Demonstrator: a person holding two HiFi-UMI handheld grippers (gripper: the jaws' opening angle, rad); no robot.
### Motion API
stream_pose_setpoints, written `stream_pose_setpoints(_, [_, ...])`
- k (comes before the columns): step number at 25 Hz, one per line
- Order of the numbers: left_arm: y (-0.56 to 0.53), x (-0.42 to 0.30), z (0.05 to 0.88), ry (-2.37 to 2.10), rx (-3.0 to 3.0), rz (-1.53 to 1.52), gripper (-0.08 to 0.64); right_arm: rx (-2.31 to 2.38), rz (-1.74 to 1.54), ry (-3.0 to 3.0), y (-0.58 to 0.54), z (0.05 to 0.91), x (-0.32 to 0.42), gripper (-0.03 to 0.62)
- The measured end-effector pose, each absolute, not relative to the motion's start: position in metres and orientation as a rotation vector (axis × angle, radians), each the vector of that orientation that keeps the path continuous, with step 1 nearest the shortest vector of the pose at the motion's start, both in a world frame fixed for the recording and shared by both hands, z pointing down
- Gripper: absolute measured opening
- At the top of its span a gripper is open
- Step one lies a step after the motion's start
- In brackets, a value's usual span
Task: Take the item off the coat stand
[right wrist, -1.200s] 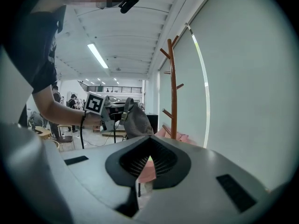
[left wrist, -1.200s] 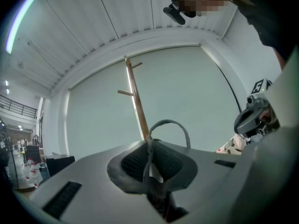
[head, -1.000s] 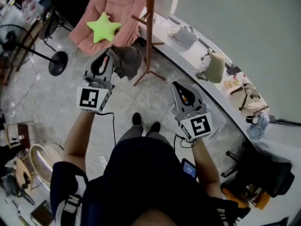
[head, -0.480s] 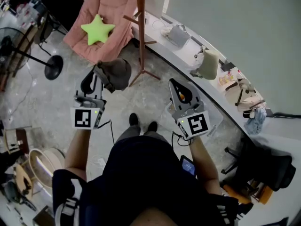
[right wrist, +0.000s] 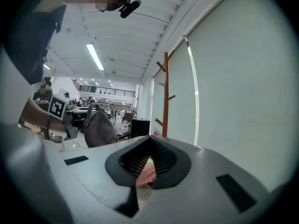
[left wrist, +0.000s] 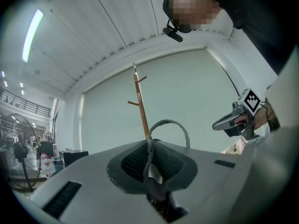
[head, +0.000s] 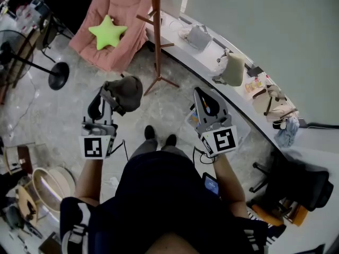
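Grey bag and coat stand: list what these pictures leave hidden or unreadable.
Grey bag: the left gripper view shows only its strap loop; the body of the left gripper hides the rest.
Bag's inside: no view looks into it.
Coat stand: its top is cut off by the head view's upper edge, and its base is hidden behind the gripper in both gripper views.

Outstretched left gripper [head: 107, 93] jaws clamped, right gripper's [head: 199, 94] together.

Pink chair [head: 130, 15], grey marbled floor [head: 47, 118]
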State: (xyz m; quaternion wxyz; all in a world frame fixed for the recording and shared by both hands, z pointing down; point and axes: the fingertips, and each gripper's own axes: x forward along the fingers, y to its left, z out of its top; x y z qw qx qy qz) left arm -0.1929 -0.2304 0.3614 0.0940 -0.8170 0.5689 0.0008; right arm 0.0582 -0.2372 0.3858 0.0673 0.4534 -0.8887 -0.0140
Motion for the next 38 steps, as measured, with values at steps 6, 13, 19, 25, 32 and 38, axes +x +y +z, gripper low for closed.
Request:
stream_pose_setpoints(6, [-0.213, -0.191, 0.365, 1.718, -2.429, -0.001, 0.051, 1.401, -0.052, -2.661, -0.23, 0.385, 0.068, 0.02])
stream_pose_setpoints(13, [-0.197, -0.194, 0.369, 1.737, -2.424, 0.005, 0.051, 1.438, -0.063, -2.654, -0.222, 0.379, 0.073, 0.02])
stream_pose_setpoints(19, [-0.198, -0.196, 0.373, 1.746, -2.41, 0.007, 0.051, 1.468, -0.058, -2.638, -0.221, 0.382, 0.079, 0.02])
stream_pose_setpoints(25, [-0.195, -0.196, 0.372, 1.755, -2.398, 0.008, 0.051, 1.469, -0.05, -2.622, -0.217, 0.384, 0.08, 0.02])
stream_pose_setpoints(32, [-0.195, -0.197, 0.374, 1.763, -2.392, 0.012, 0.051, 1.485, -0.057, -2.594, -0.214, 0.388, 0.08, 0.02])
stream_pose_setpoints(38, [-0.195, -0.197, 0.372, 1.757, -2.387, 0.021, 0.051, 1.487, -0.082, -2.557, -0.213, 0.39, 0.078, 0.018])
